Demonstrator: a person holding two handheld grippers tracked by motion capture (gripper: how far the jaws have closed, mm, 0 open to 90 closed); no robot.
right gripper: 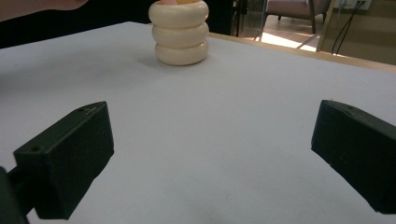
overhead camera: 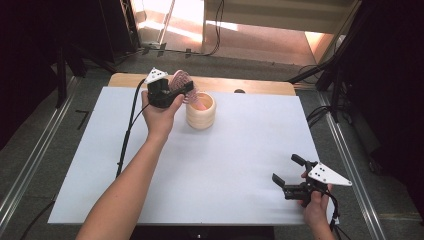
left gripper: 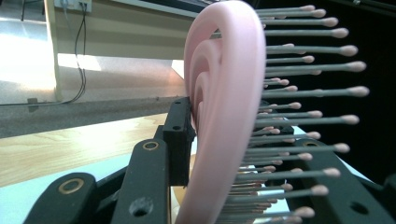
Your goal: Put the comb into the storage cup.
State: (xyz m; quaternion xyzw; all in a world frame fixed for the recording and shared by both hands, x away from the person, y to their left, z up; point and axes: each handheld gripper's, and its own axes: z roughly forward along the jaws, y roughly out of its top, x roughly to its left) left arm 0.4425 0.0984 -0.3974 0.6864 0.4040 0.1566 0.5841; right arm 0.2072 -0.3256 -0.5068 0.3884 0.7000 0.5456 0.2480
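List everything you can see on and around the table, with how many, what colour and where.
hairbrush: one, pink with pale bristles, held over the cup's left rim
cup: one, cream, ribbed, far middle of the table
table: one, white top, wooden far edge
cables: several, black, on the floor beyond the table
left hand-held gripper: one, black, shut on the hairbrush
right hand-held gripper: one, black, open, near right corner
forearms and hands: two, entering from the bottom edge

Hairbrush (overhead camera: pixel 181 80): pink, oval head with grey, pale-tipped bristles; held tilted above the surface at 11 o'clock, handle end dipping into the cup. Cup (overhead camera: pixel 201 111): cream, three-ringed wall, upright, open, just right of the brush head.
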